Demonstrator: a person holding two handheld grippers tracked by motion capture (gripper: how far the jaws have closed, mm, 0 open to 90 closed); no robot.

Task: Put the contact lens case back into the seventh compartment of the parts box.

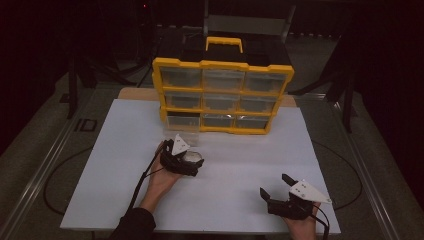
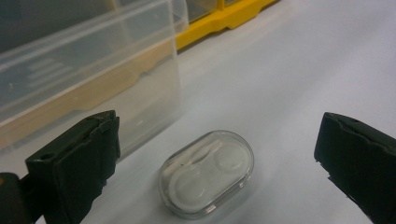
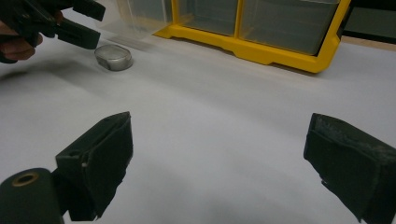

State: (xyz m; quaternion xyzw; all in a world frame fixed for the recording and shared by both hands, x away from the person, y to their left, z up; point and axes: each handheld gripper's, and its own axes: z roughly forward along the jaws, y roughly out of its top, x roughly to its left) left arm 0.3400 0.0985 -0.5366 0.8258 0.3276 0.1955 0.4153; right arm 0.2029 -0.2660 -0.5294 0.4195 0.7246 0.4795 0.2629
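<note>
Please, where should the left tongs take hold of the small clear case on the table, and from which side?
Probably from above, across the case's narrow width, closing on its two long, straighter sides. It lies flat and low, with rounded ends that could slip. The left tongs already stand open around it, and the clear drawer close beside it leaves less room there.

In the high view, the drawer cabinet (image 1: 222, 95) stands at the upper middle of the frame, on the far part of my bench (image 1: 240, 165). Its lower-left drawer (image 1: 182, 131) is pulled out toward me. Just below that drawer lies the small case (image 1: 192, 159), under my left gripper (image 1: 186, 161). My right gripper (image 1: 276, 186) sits at the lower right, well apart from the case.
</note>
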